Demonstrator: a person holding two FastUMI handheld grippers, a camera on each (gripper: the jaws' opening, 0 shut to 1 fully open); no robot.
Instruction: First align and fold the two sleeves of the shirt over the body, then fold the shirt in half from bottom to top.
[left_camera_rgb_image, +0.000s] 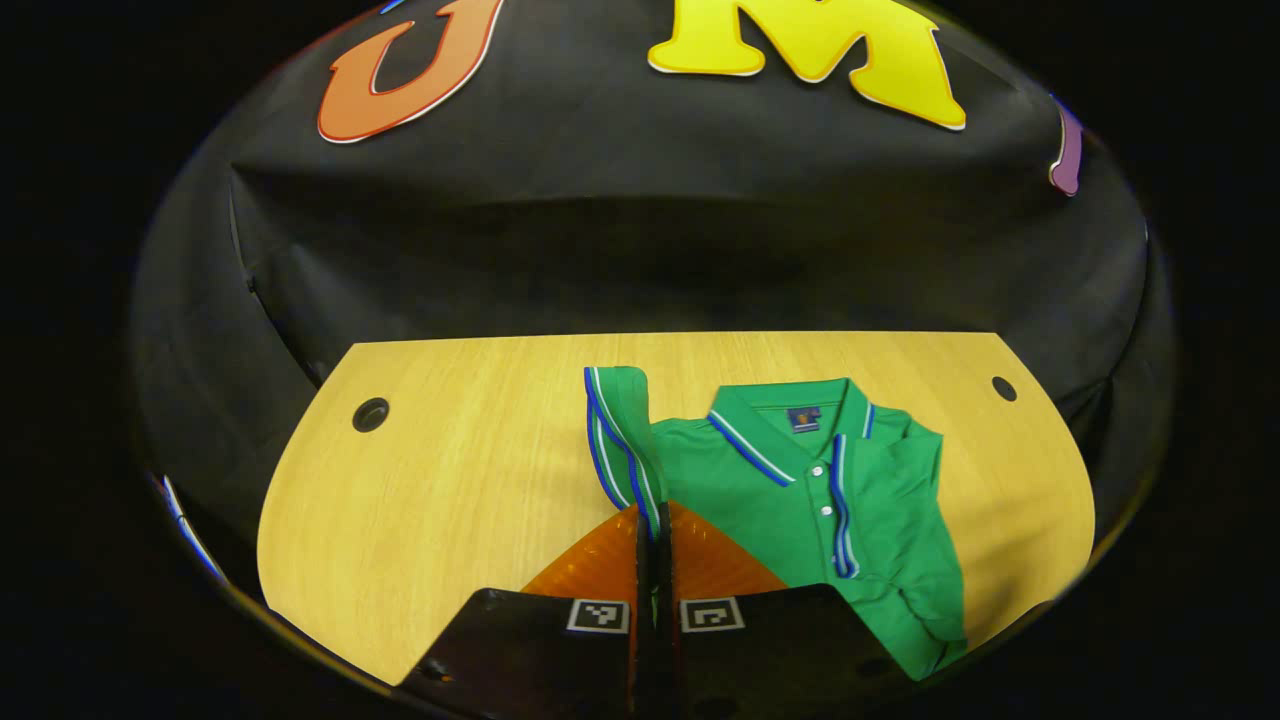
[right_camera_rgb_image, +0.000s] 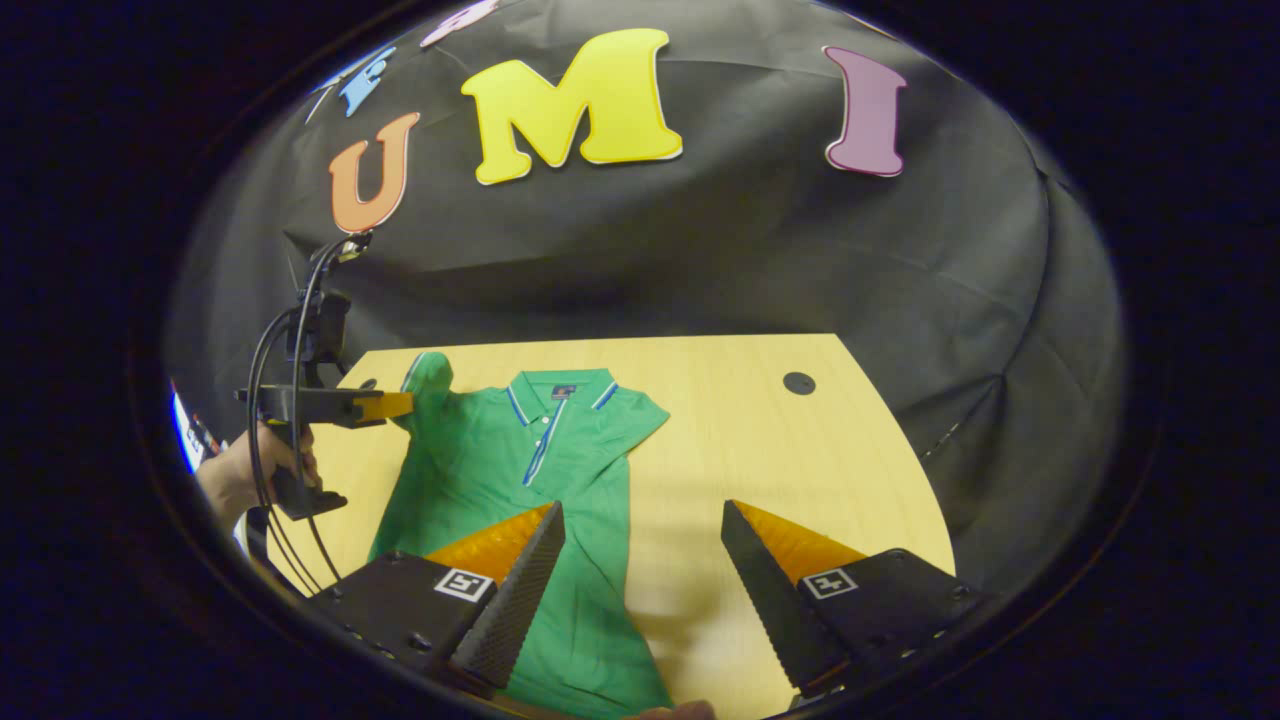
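Note:
A green polo shirt (left_camera_rgb_image: 780, 480) with blue and white trim lies collar-far on the wooden table (left_camera_rgb_image: 450, 480). My left gripper (left_camera_rgb_image: 655, 525) is shut on one striped sleeve (left_camera_rgb_image: 615, 440) and holds it up off the table beside the shirt's body. In the right gripper view that same gripper (right_camera_rgb_image: 395, 405) pinches the raised sleeve (right_camera_rgb_image: 430, 385) at the shirt's (right_camera_rgb_image: 500, 470) left shoulder, with a hand (right_camera_rgb_image: 240, 475) holding it. My right gripper (right_camera_rgb_image: 642, 520) is open above the shirt's right edge, with nothing between its fingers. The opposite sleeve lies folded in on the body.
The table has a round cable hole at each far corner (left_camera_rgb_image: 370, 414) (left_camera_rgb_image: 1004, 388) (right_camera_rgb_image: 798, 382). Bare tabletop (right_camera_rgb_image: 780, 460) stretches to the right of the shirt. Black cloth walls close the booth behind and to both sides.

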